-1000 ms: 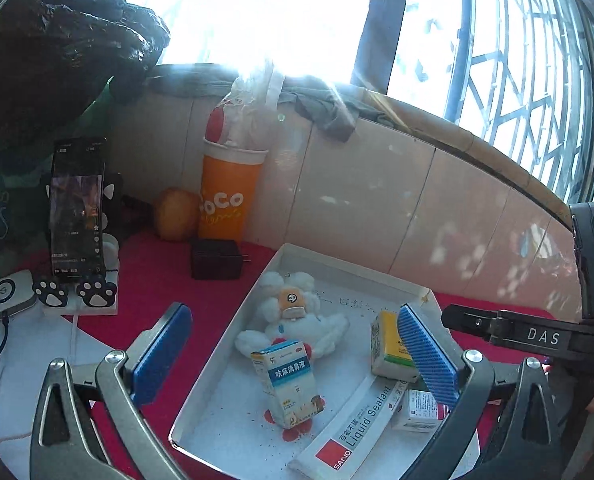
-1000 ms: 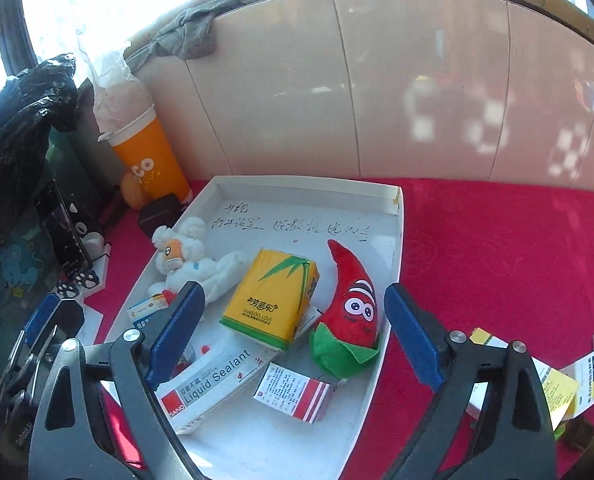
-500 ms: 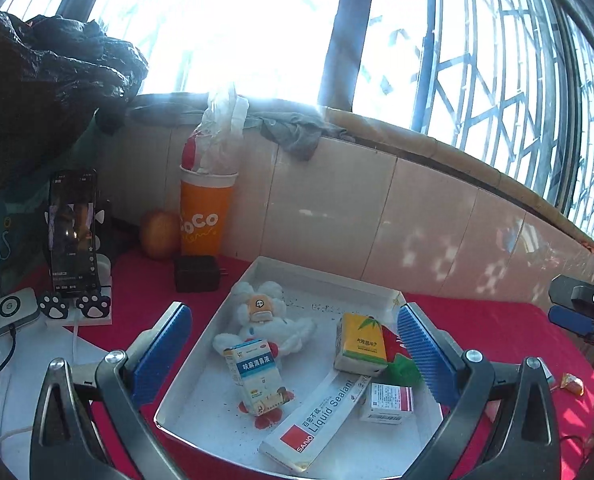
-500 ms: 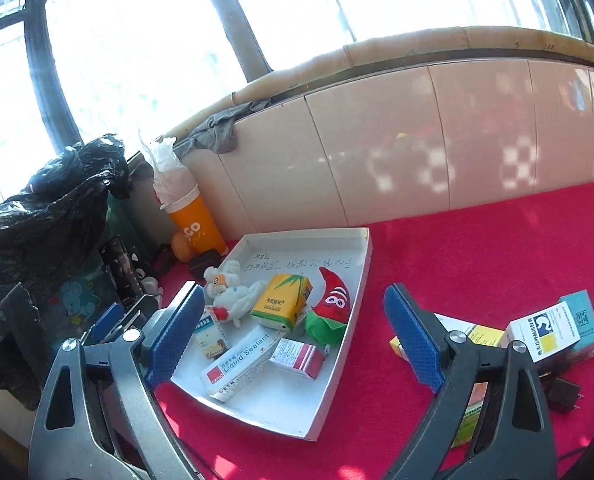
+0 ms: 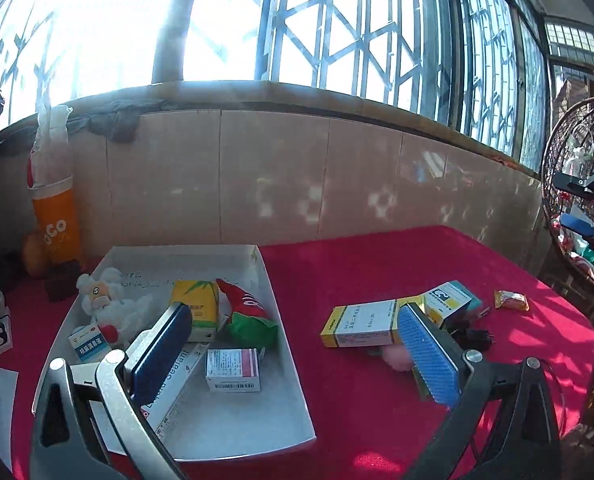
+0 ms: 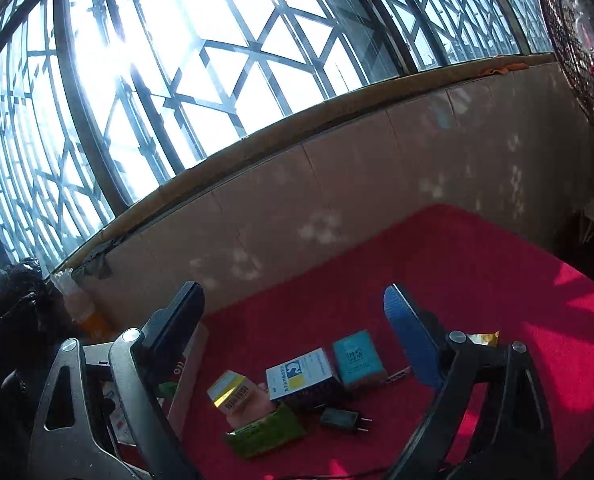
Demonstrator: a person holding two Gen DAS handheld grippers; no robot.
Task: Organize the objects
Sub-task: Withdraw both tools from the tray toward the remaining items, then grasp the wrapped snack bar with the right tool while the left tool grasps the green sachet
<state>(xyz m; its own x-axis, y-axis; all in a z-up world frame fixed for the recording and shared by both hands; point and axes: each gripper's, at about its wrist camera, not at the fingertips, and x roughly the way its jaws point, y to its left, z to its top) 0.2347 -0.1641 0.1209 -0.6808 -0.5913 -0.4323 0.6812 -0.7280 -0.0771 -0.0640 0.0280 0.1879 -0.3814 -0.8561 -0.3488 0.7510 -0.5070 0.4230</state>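
Note:
A white tray (image 5: 281,344) on the red table holds a white plush, a yellow box (image 5: 197,304), a red chili plush (image 5: 245,308), a sealant box and small medicine boxes (image 5: 233,370). Right of the tray lie a long yellow-white box (image 5: 361,322), a white-blue box (image 5: 451,300), a teal box (image 6: 357,356), a black charger (image 6: 343,418) and a candy wrapper (image 5: 511,300). My left gripper (image 5: 293,352) is open and empty, raised above the tray's right edge. My right gripper (image 6: 293,336) is open and empty, high above the loose boxes.
An orange cup (image 5: 57,224) with a plastic bag, an orange and a black adapter (image 5: 63,284) stand at the tiled wall left of the tray. A wicker chair (image 5: 577,200) is beyond the table's right end. A window grille rises behind the wall.
Both grippers have pulled up and back from the tray and swung right. The loose boxes on the red cloth have come into view. Both stay open and empty.

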